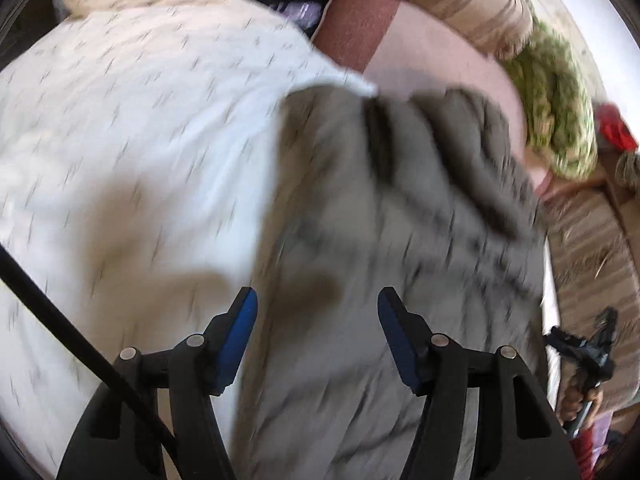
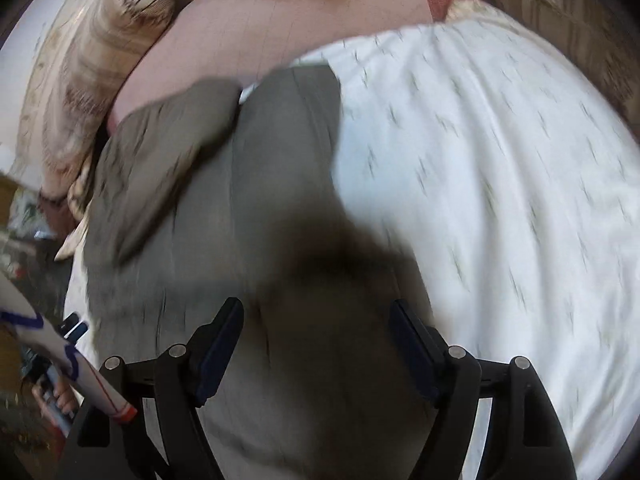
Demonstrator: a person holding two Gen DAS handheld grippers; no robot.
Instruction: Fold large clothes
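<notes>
Lying creased on white sheet (image 2: 500, 160) | grey garment (image 2: 260, 200) | blurred

Both views smearing with motion blur. Grey garment (image 1: 400, 240) blurring badly: folds, seams, garment type not telling; near end running off bottom edge behind gripper frames in both views. White speckled sheet (image 1: 140, 140) showing print only as streaks; pattern unreadable. Dark shadow blotting garment middle in right view. Right gripper (image 1: 584, 344) appearing small at left view's edge, jaws indistinct, hand (image 1: 576, 400) partly cut off. Patterned pillow (image 2: 100, 60) and green cloth (image 1: 556, 100) cropping at rim.
</notes>
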